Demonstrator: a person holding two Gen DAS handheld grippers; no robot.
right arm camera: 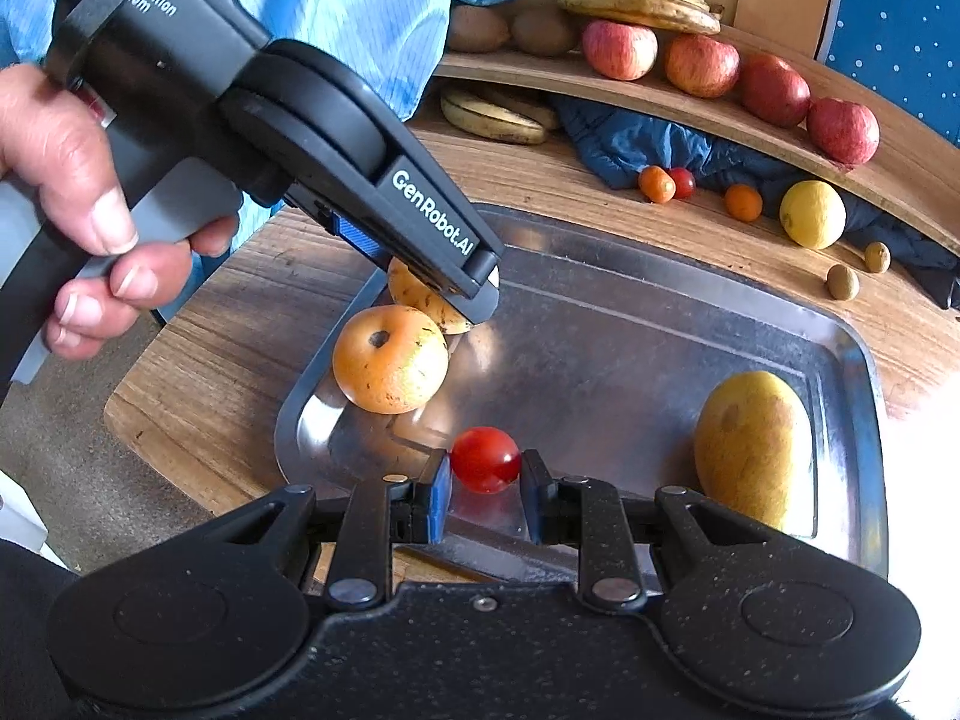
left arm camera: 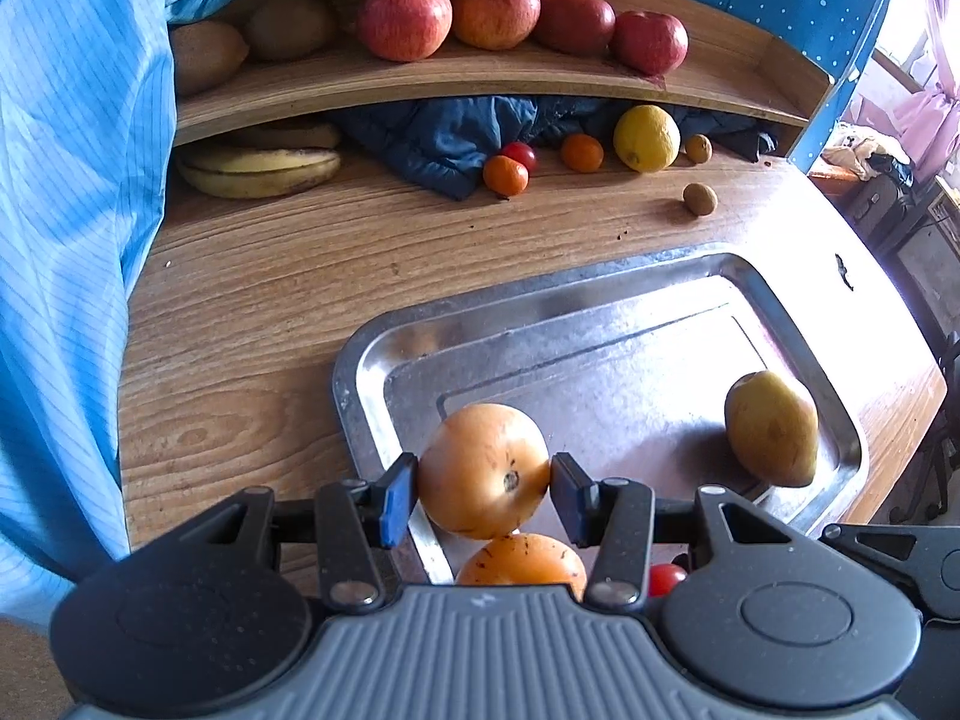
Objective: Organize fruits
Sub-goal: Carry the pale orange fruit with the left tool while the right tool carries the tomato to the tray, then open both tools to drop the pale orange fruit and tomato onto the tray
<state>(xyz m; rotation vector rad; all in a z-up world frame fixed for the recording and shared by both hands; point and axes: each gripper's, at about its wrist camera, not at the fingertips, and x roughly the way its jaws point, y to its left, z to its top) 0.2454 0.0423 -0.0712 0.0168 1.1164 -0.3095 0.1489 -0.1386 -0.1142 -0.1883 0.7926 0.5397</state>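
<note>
The orange fruit [left arm camera: 483,471], low centre over the metal tray [left arm camera: 360,360], is clamped in the left claw [left arm camera: 483,495]; it could roll against its twin [left arm camera: 522,558] on release. The right claw [right arm camera: 485,495] pinches a cherry tomato [right arm camera: 485,459], easily crushed.

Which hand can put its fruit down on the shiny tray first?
Probably the right. Its fingers pinch the cherry tomato low over bare tray. The left fingers hold an orange fruit above another one.
</note>
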